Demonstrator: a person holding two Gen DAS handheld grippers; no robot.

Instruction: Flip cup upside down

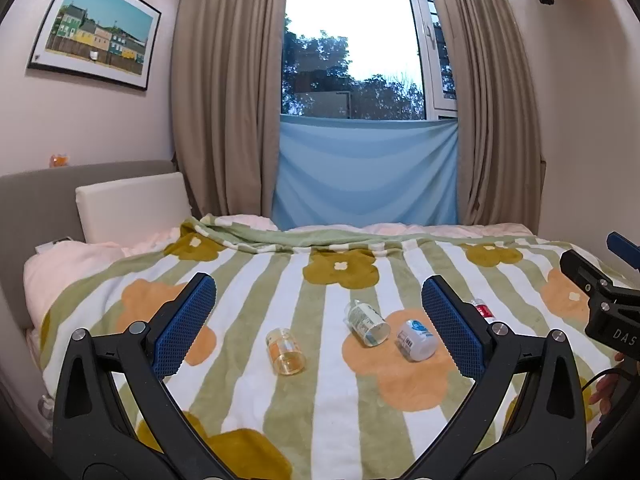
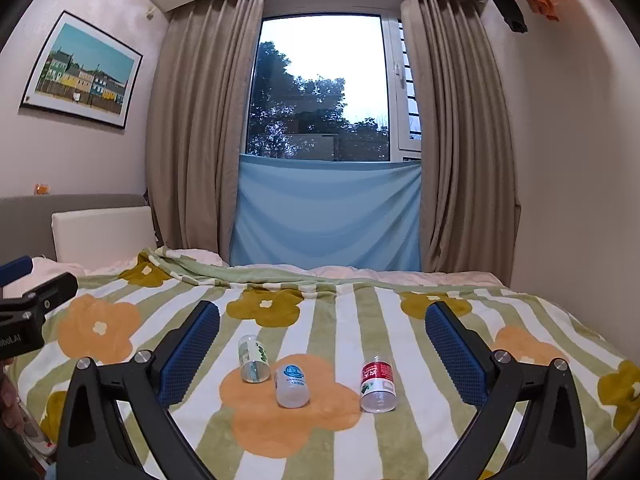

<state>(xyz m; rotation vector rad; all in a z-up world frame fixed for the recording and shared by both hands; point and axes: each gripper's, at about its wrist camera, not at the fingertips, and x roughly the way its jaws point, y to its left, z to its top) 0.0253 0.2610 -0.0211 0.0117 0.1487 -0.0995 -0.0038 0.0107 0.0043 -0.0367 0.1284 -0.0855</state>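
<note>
Four small clear plastic cups on the striped flower blanket, all lying down: orange-label cup at frame middle, green-label cup, blue-label cup, red-label cup. Probably light, thin, easy to squash and quick to roll; best pinched softly across the sides. Soft, bumpy bed, so tippy standing. Left claw and right claw both wide apart, holding nothing.

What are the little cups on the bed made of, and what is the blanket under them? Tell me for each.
Orange-labelled cup: seemingly clear glossy plastic; the blanket shows through its yellow-tinted wall.
Red-labelled cup: clear plastic by its look, glossy printed wrap.
Blue-labelled cup: frosted, translucent plastic, matte.
Green-labelled cup: clear, glossy; plastic or glass, unclear.
Blanket: soft fleece-like fabric, fuzzy and matte.
</note>
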